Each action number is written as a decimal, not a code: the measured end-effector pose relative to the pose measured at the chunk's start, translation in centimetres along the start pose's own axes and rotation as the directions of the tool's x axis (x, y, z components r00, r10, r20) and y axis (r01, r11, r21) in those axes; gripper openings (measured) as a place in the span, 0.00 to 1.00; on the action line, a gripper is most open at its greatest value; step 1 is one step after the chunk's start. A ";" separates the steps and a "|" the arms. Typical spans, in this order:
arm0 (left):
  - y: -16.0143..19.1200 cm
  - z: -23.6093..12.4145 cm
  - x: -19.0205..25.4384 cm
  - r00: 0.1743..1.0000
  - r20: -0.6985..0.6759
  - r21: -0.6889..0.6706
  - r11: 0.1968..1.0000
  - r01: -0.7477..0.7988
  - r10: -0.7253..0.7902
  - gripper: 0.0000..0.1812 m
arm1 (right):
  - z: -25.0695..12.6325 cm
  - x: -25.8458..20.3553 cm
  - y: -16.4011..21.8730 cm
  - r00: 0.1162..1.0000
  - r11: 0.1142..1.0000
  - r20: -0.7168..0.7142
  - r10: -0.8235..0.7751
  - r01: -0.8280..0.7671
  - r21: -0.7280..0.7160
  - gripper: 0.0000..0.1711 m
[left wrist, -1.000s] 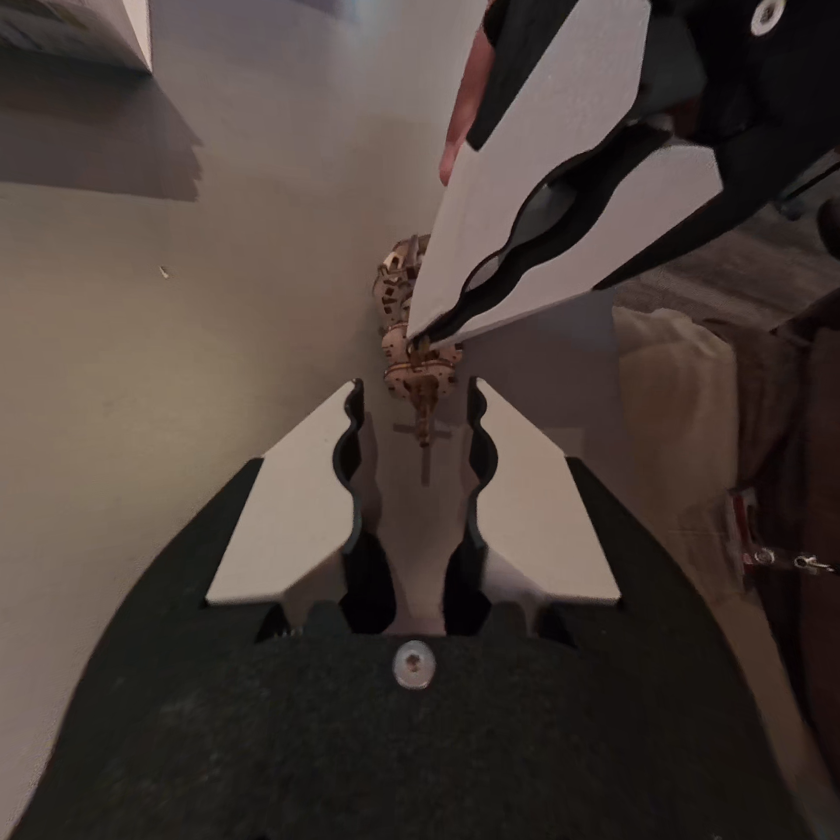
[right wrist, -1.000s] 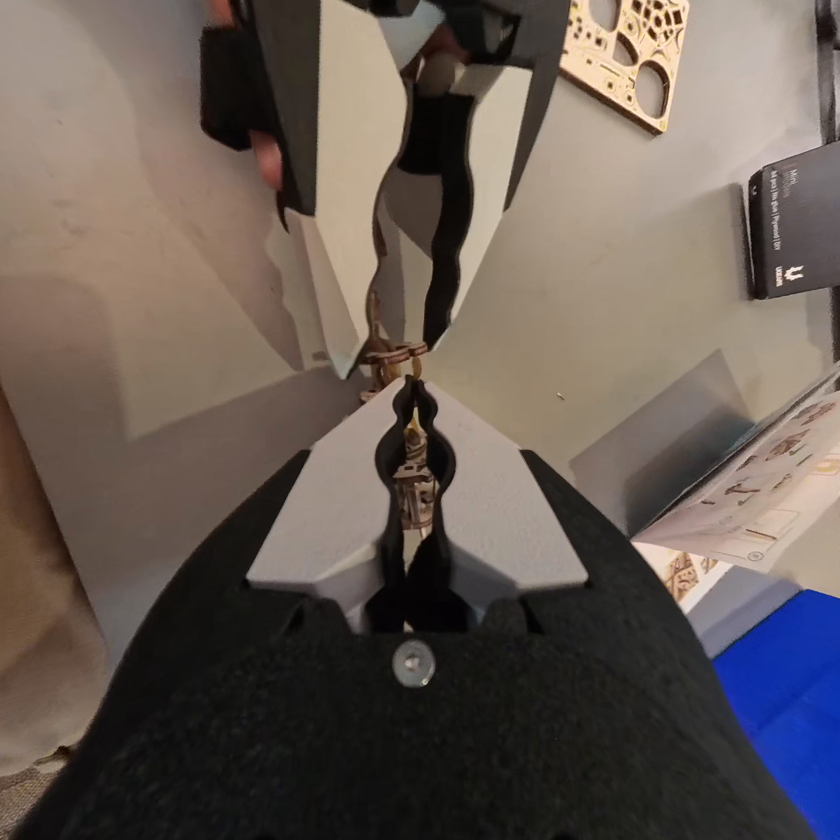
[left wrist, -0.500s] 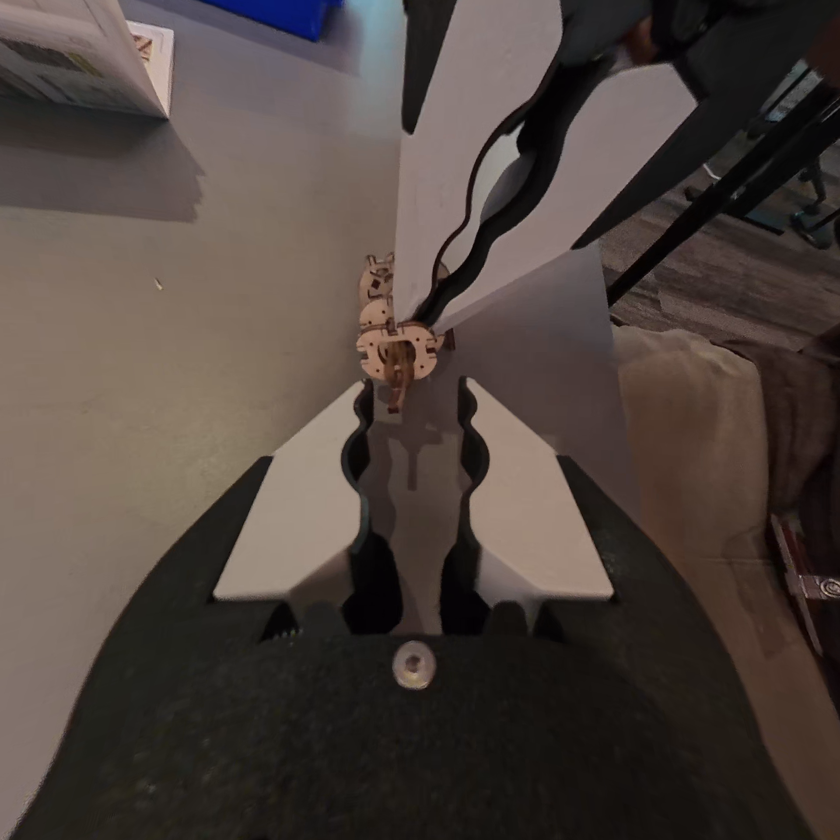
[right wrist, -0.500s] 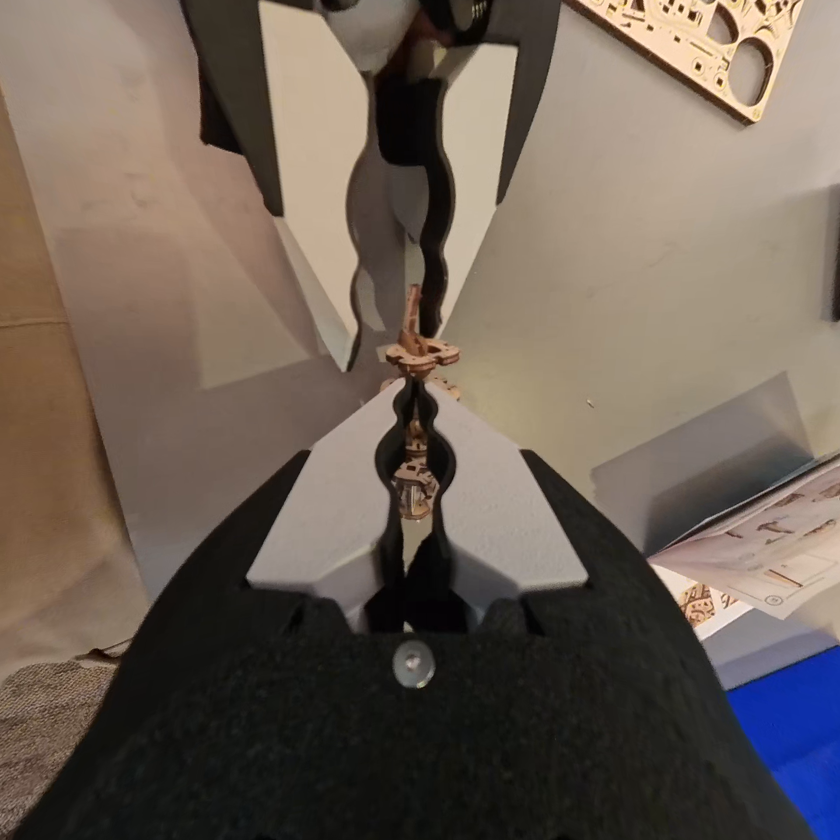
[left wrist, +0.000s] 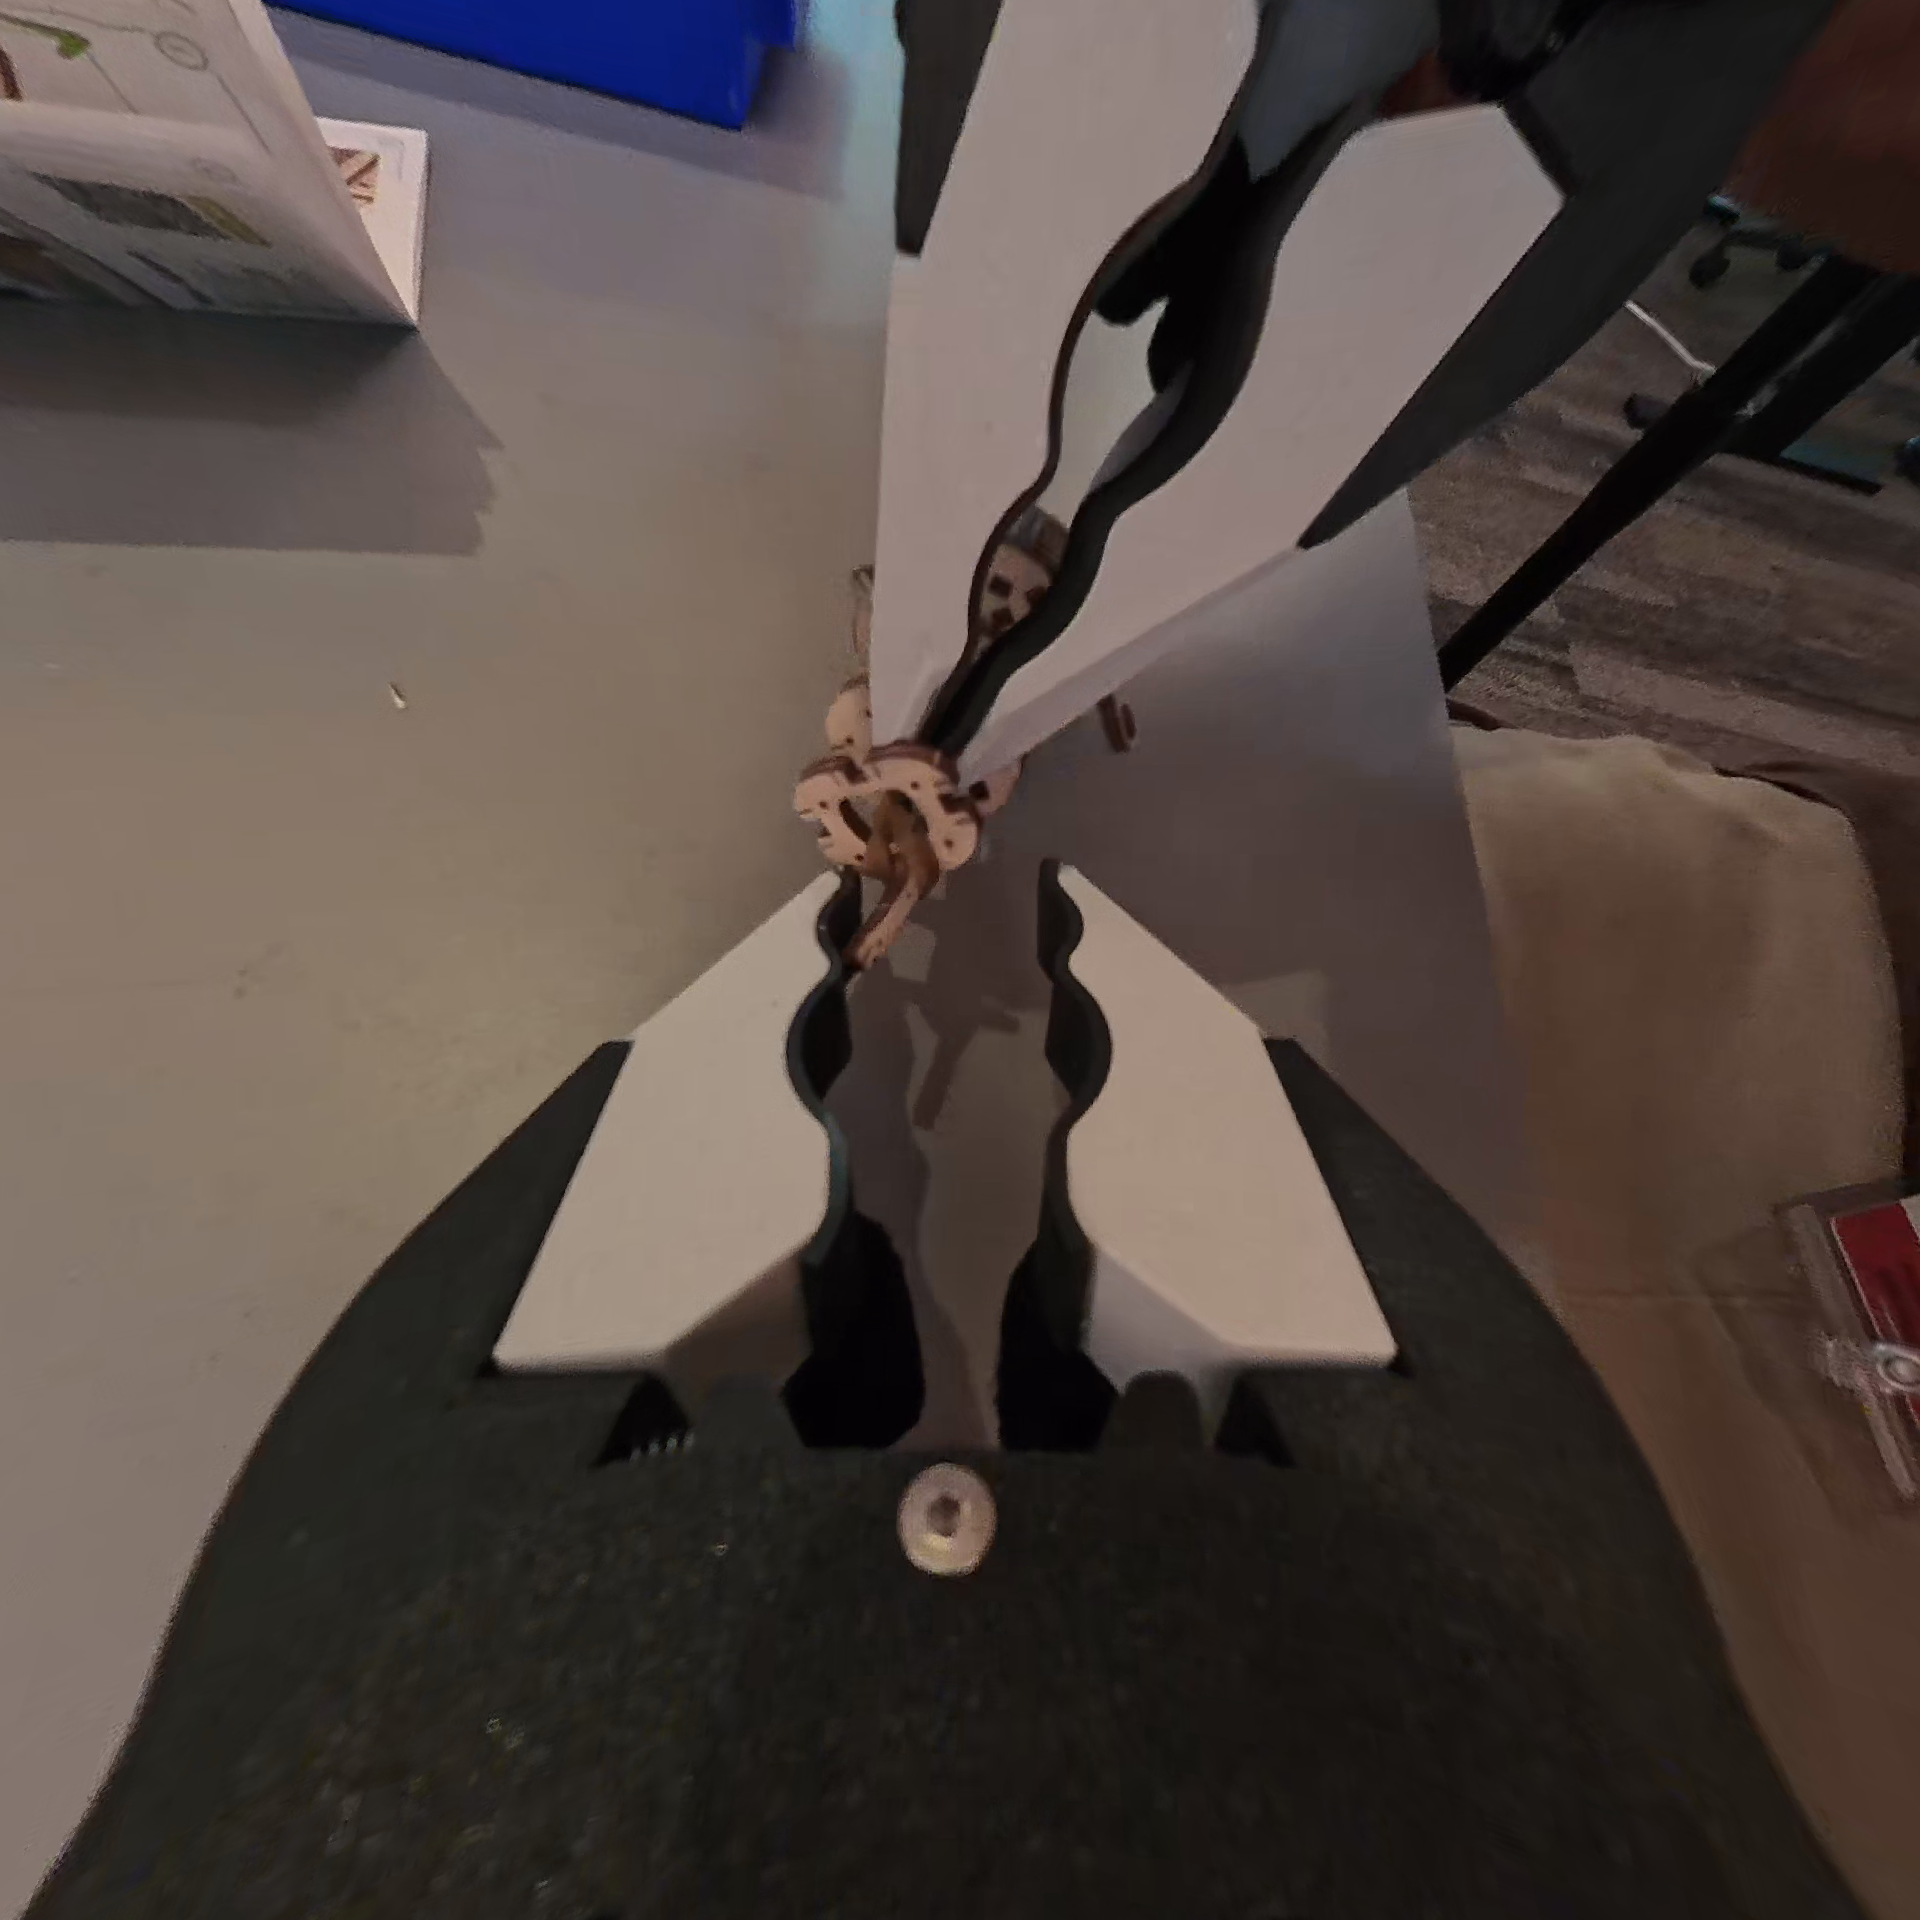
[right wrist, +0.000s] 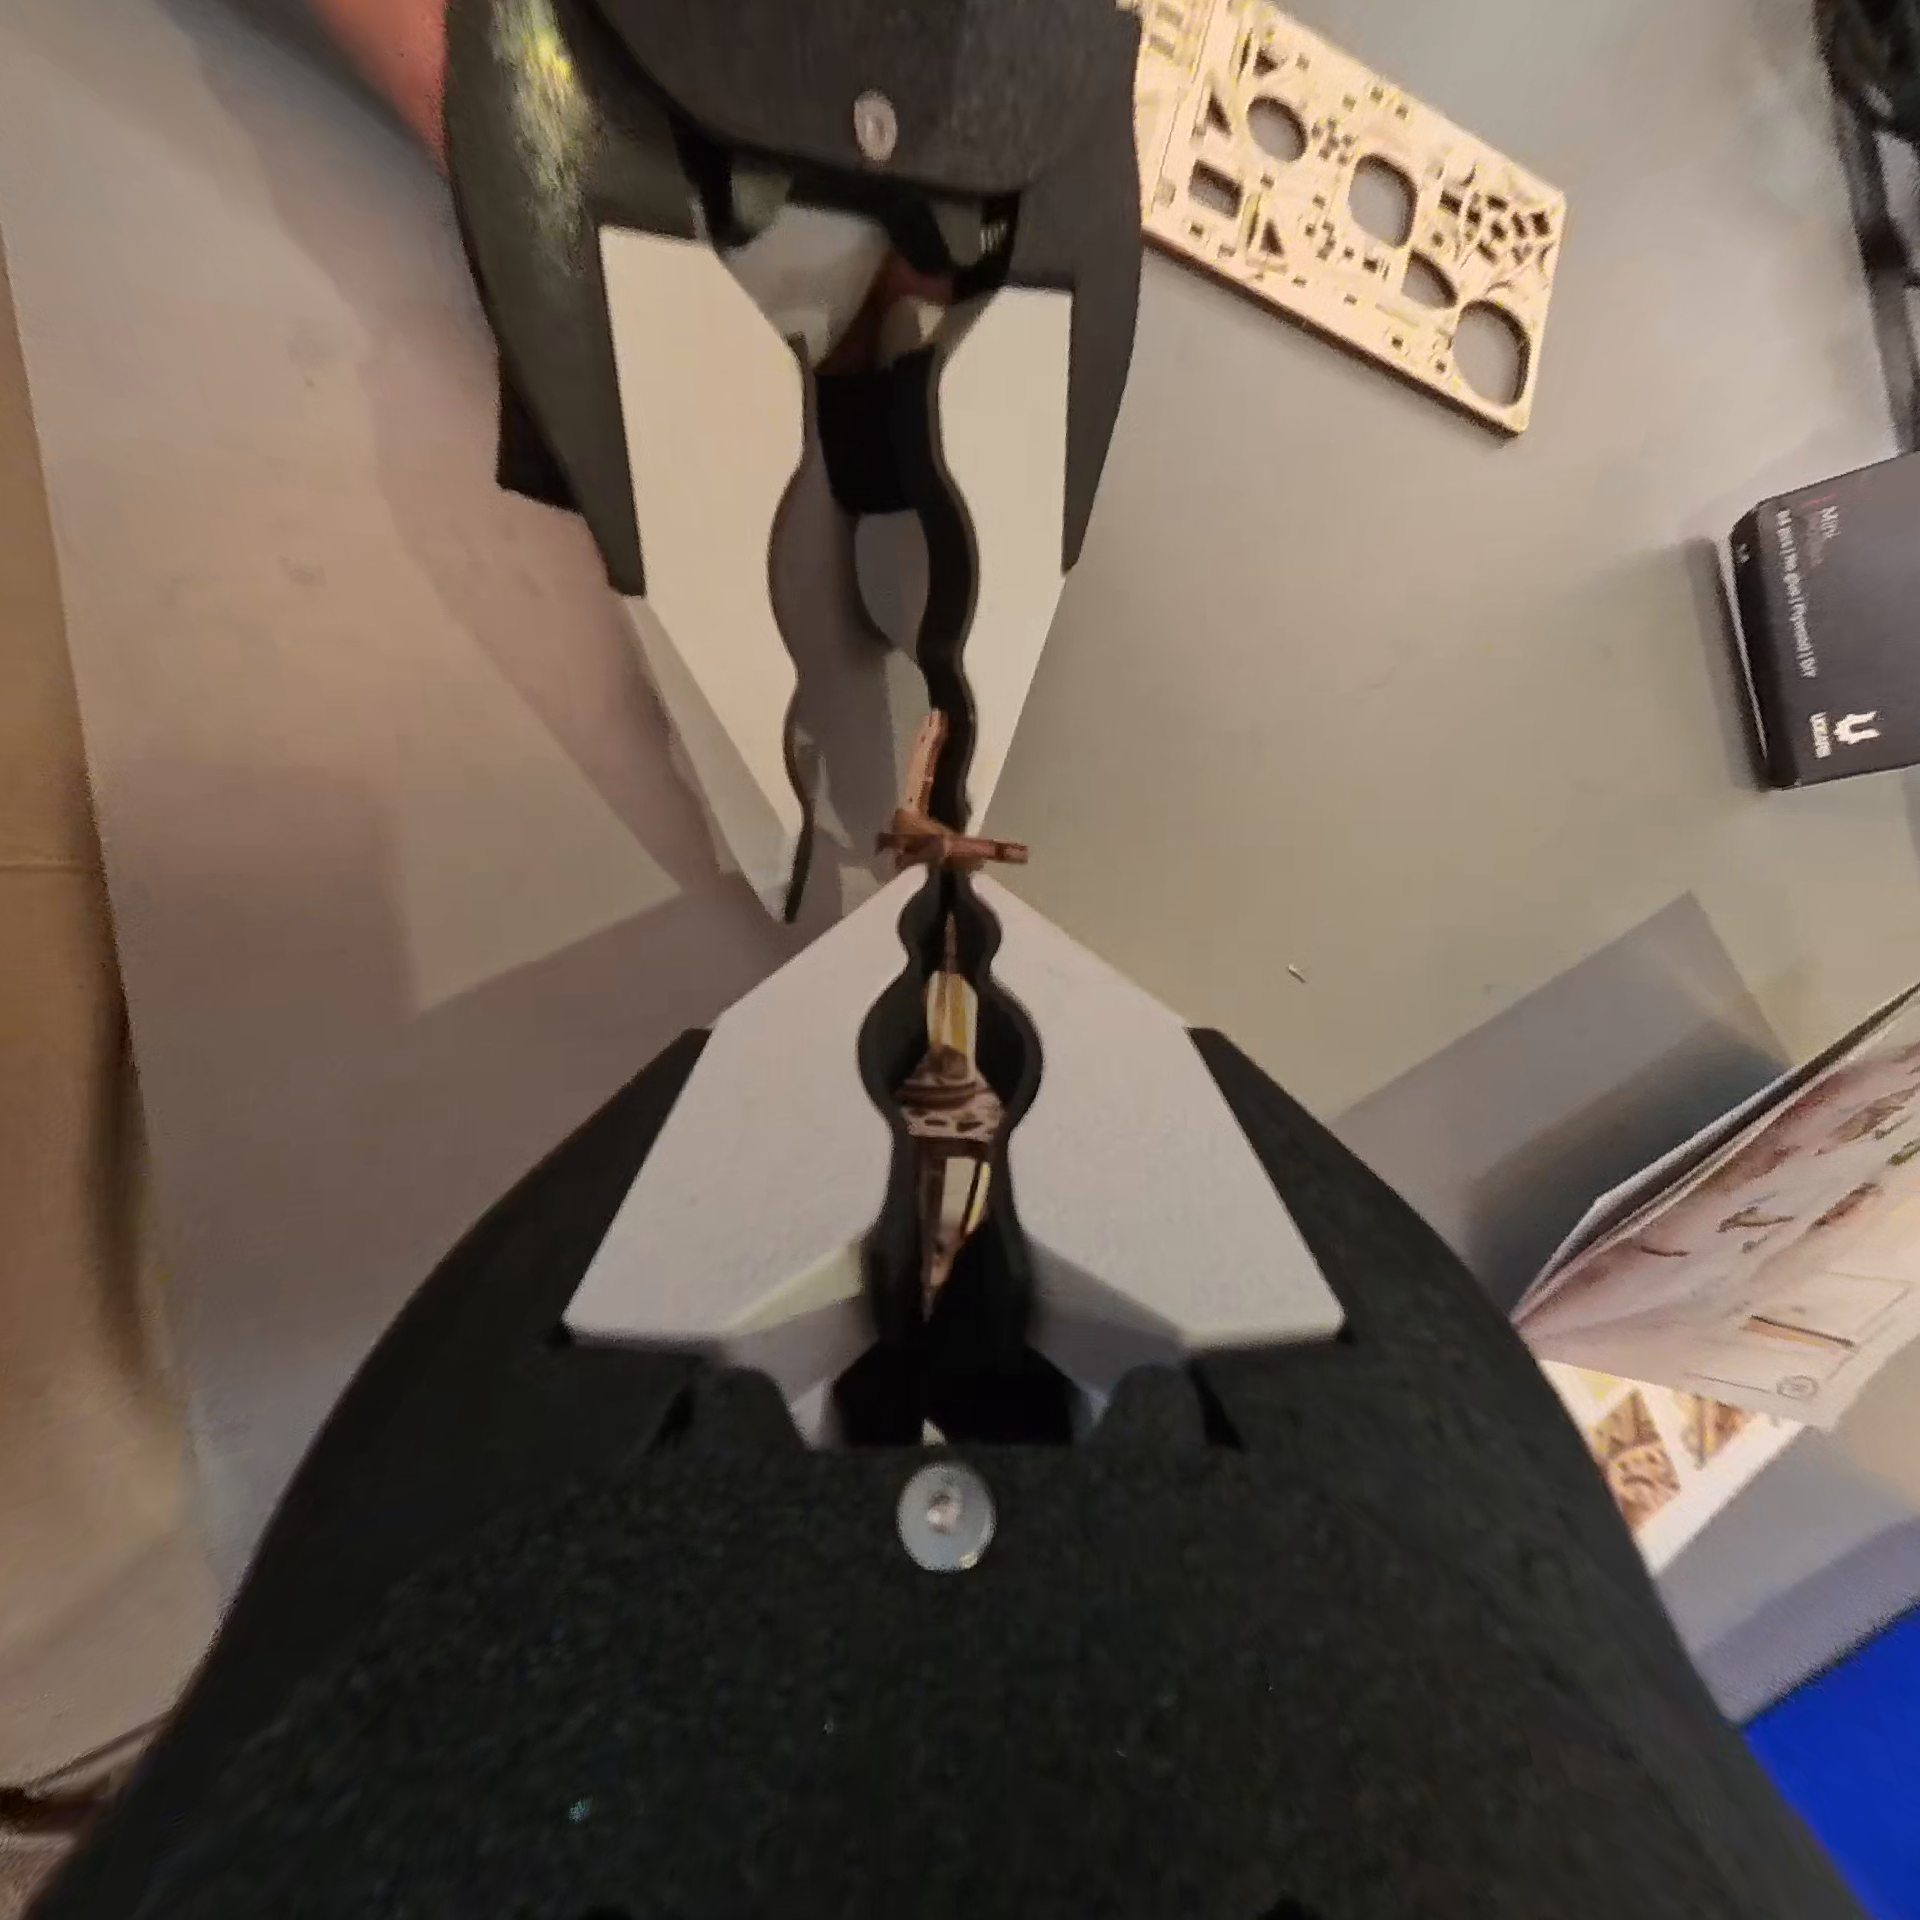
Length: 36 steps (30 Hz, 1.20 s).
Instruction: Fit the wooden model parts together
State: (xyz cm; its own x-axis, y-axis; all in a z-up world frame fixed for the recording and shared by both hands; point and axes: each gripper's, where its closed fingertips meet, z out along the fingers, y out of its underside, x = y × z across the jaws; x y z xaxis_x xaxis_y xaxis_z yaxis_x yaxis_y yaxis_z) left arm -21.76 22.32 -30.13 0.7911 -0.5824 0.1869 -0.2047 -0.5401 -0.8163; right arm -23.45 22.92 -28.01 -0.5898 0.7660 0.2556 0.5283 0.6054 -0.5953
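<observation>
A small wooden model (right wrist: 951,1117) sits clamped between the shut fingers of my right gripper (right wrist: 940,888). Its disc-shaped end (right wrist: 951,847) pokes out past the fingertips, with a thin wooden stick (right wrist: 925,764) rising from it. In the left wrist view the right gripper (left wrist: 951,743) comes down from the top, holding the model (left wrist: 883,810) above the grey table (left wrist: 312,831). My left gripper (left wrist: 945,883) is open and empty. The model's stick hangs just inside its tips, near the left finger. In the right wrist view the left gripper (right wrist: 883,868) faces mine, its fingers either side of the stick.
A wooden sheet with cut-out holes (right wrist: 1351,208) and a black box (right wrist: 1829,644) lie on the table. An open instruction booklet (right wrist: 1714,1247) (left wrist: 177,177) stands beside a blue object (left wrist: 540,52). Beige cloth (left wrist: 1662,1039) and a clipped badge (left wrist: 1860,1320) are at the table's edge. My left and right fingertips are right by each other.
The right gripper has turned more upright with the model. The two grippers have closed in, so the model's disc and stick now sit at the left gripper's open tips.
</observation>
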 end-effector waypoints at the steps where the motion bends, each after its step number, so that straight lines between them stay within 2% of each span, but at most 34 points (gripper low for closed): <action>1: 0.1 0.1 0.1 1.000 -0.008 -0.006 1.000 -0.002 0.002 0.18 | 0.0 -0.1 0.0 1.000 1.000 -0.001 0.006 -0.006 0.015 0.00; 7: 0.6 -0.2 0.3 0.997 -0.070 -0.035 0.999 0.008 -0.011 0.17 | 0.4 -0.1 0.5 0.999 0.997 0.002 0.043 -0.043 0.069 0.00; 11: 0.0 -1.1 -0.1 0.995 -0.102 0.001 1.000 0.022 -0.022 0.16 | 0.4 -0.2 0.3 0.997 0.993 0.022 0.074 -0.075 0.091 0.00; 19: -0.7 -0.5 -0.6 0.988 -0.155 -0.025 0.999 -0.021 0.017 0.24 | 0.4 -0.8 0.0 0.995 0.995 0.067 0.080 -0.084 0.059 0.00; 23: -0.5 0.2 -0.4 0.978 -0.194 -0.067 0.994 -0.087 0.072 0.18 | 0.5 -0.8 0.4 0.995 0.997 0.074 0.067 -0.069 0.021 0.00; 30: 0.1 0.4 -0.1 0.974 -0.216 -0.058 0.995 -0.078 0.064 0.17 | 0.1 -0.8 0.7 0.992 0.994 0.069 0.107 -0.108 0.007 0.00; 36: 0.0 0.2 -0.2 0.976 -0.210 -0.051 0.997 -0.062 0.050 0.17 | 0.0 -0.3 0.9 0.991 0.990 0.008 0.134 -0.133 -0.052 0.00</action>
State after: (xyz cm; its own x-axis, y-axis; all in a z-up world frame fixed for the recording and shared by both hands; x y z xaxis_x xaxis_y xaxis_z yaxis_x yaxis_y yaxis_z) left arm -21.83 22.59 -30.26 0.6414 -0.7231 0.2564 -0.2823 -0.5332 -0.7975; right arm -22.80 23.20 -28.63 -0.5186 0.8384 0.1677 0.6332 0.5084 -0.5836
